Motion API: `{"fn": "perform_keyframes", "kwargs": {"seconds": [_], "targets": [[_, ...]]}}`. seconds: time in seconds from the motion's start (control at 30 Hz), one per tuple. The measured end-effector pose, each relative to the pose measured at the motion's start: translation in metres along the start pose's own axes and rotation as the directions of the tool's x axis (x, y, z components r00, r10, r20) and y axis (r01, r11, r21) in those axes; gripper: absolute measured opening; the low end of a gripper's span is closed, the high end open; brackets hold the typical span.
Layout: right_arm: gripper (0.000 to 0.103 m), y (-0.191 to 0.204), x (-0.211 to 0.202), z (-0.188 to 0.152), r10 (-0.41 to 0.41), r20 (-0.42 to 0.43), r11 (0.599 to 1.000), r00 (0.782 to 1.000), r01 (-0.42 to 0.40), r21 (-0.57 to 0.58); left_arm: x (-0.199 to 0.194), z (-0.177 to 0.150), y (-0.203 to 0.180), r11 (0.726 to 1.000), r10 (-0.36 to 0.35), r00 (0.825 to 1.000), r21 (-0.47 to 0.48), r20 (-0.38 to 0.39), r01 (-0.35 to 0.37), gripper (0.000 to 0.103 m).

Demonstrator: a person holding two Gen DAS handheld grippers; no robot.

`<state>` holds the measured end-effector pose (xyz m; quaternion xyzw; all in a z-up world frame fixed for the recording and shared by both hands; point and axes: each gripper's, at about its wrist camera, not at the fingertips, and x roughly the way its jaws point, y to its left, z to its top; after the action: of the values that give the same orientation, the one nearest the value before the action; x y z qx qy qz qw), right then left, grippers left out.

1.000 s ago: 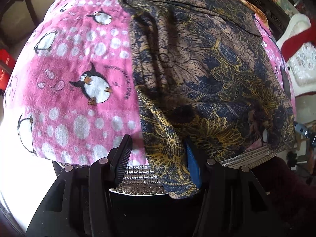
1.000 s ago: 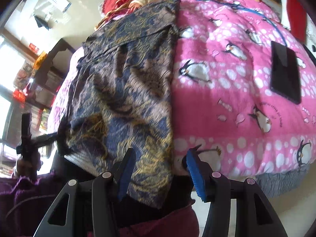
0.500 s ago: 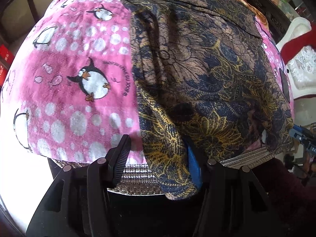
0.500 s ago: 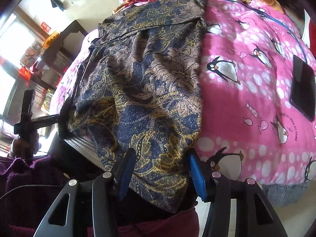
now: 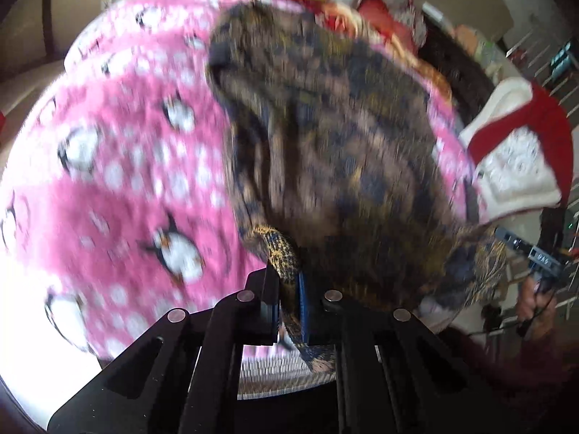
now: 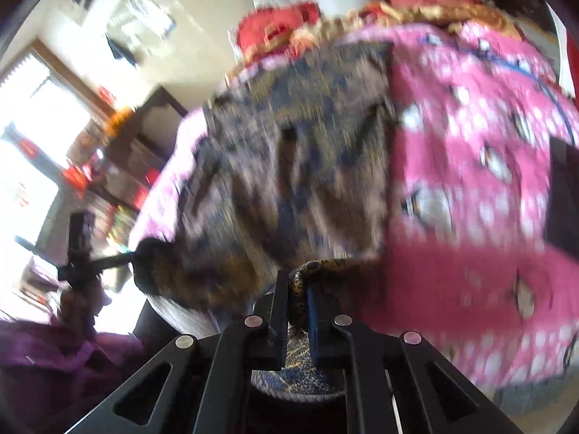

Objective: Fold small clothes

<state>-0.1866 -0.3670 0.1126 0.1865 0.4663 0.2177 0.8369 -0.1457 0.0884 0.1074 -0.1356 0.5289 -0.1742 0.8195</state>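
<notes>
Clamping garment (image 5: 325, 152) hem: left gripper (image 5: 288, 289) | right gripper (image 6: 299, 296) pinches hem too | blanket (image 5: 126, 181) beneath

The left gripper (image 5: 288, 291) has its jaws drawn close together, pinching a fold of the patterned garment (image 5: 336, 152) between the pads; the right gripper (image 6: 298, 294) is likewise clamped on an edge of the same cloth, jaws nearly meeting; each one shows far off in the other's view, at the cloth's opposite corner; both views are blurred.
</notes>
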Motion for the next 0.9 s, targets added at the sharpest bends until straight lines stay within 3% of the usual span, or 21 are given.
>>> {"fn": "perform_keyframes", "kwargs": {"seconds": [0.1,0.23,0.3,0.4,0.53,0.6,0.63,0.67,0.83,0.9], "targets": [[0.004,-0.002,-0.007,0.037,0.031,0.094,0.999,0.995,-0.033,0.024,-0.005,0.034,0.004,1.000,-0.012,0.998,-0.019,0.066,0.013,0.007],[0.003,-0.011,-0.004,0.086,-0.001,0.199,0.999,0.980,-0.008,0.046,0.005,0.075,0.009,0.999,-0.009,0.994,-0.030,0.106,0.013,0.007],[0.003,-0.019,0.005,0.108,-0.005,0.181,0.997,0.983,-0.008,0.071,0.011,0.085,0.006,1.000,-0.014,0.996,-0.022,0.092,0.016,0.007],[0.003,-0.016,0.015,0.117,0.006,0.082,0.999,0.997,-0.010,0.047,0.013,0.083,0.003,1.000,0.007,0.997,0.021,0.076,-0.009,0.007],[0.009,-0.015,0.023,0.088,-0.008,-0.097,1.000,0.995,0.010,0.025,0.023,0.071,0.012,1.000,0.001,0.999,-0.013,0.037,0.000,0.007],[0.028,-0.018,0.022,0.058,-0.033,-0.181,0.999,0.983,0.040,0.033,0.026,0.067,0.015,1.000,0.000,1.000,-0.028,0.027,0.001,0.007],[0.044,-0.022,0.021,0.046,-0.038,-0.208,0.998,0.977,0.049,0.046,0.026,0.065,0.017,0.999,0.001,1.000,-0.032,0.024,-0.001,0.007],[0.047,-0.026,0.019,0.030,-0.034,-0.238,0.996,0.971,0.053,0.072,0.026,0.064,0.018,0.999,0.002,1.000,-0.035,0.022,-0.001,0.007],[0.047,-0.037,0.015,-0.028,0.033,-0.331,0.981,0.943,0.032,0.190,0.022,0.058,0.015,1.000,0.009,1.000,-0.026,0.028,-0.009,0.007],[0.047,-0.034,0.019,-0.040,0.043,-0.344,0.983,0.938,0.023,0.184,0.022,0.057,0.015,1.000,0.012,1.000,-0.023,0.026,-0.011,0.007]]}}
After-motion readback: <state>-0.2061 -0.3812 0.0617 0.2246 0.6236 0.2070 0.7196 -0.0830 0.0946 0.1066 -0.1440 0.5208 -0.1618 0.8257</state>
